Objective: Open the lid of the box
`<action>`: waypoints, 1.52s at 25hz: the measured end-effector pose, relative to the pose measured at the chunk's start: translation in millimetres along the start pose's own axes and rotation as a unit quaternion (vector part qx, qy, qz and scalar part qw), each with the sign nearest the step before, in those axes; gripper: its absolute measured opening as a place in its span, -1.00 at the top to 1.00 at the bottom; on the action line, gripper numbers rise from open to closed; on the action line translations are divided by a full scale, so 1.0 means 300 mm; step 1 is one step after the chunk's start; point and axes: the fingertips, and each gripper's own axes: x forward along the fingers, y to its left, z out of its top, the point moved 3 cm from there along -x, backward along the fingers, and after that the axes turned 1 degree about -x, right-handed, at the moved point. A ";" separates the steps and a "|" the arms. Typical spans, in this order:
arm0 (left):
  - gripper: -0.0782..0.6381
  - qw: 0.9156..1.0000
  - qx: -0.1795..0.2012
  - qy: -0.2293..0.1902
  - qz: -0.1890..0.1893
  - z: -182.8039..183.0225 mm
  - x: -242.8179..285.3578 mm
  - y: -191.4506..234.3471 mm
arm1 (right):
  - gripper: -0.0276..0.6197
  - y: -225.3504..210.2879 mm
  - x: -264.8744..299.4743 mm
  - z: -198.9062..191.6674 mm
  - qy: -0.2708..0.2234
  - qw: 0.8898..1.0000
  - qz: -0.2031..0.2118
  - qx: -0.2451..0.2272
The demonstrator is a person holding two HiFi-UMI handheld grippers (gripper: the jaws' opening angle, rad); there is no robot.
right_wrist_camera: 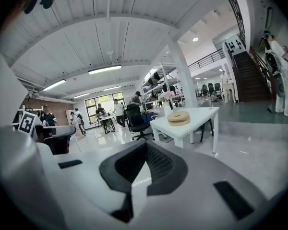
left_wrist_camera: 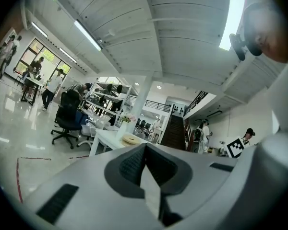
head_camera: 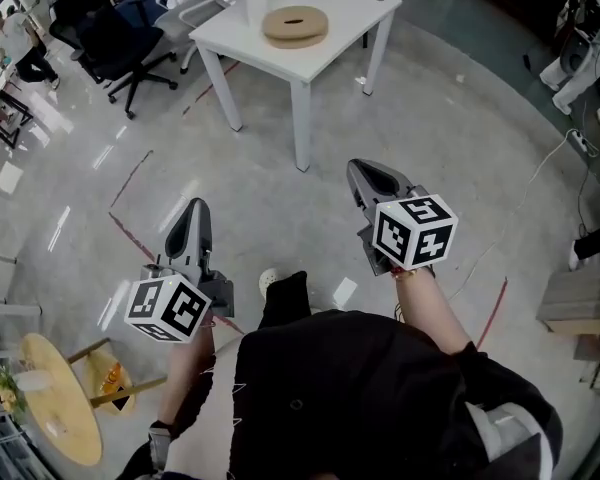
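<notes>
Box [head_camera: 295, 25], round and wooden, lies on the white table [head_camera: 355, 13] at the far side, well apart from both my tools. At far left I see a black office chair [head_camera: 120, 43], and at near left a small yellow round table [head_camera: 55, 408]. My left gripper [head_camera: 194, 210] hangs over the grey floor [head_camera: 460, 138], jaws together with nothing between them. My right gripper [head_camera: 360, 171], to its right, has its jaws together too, empty. Both point toward the white table.
</notes>
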 end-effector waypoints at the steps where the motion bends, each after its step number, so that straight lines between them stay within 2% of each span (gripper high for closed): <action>1: 0.75 1.000 0.000 0.004 -0.002 -0.009 0.007 0.005 | 0.90 0.000 0.010 -0.009 0.004 1.000 0.000 0.000; 7: 0.75 1.000 -0.001 0.015 -0.012 -0.021 0.098 0.056 | 0.90 -0.019 0.102 -0.013 0.015 1.000 -0.002 0.008; 12: 0.75 1.000 -0.005 0.017 -0.017 0.016 0.208 0.119 | 0.90 -0.040 0.203 0.034 0.015 1.000 -0.009 0.006; 24: 0.75 0.999 0.009 0.009 -0.041 0.184 0.499 0.251 | 0.90 -0.105 0.471 0.212 0.000 1.000 -0.020 0.006; 38: 0.75 0.998 0.021 0.020 -0.061 0.290 0.738 0.407 | 0.90 -0.157 0.714 0.315 -0.010 0.999 -0.037 0.016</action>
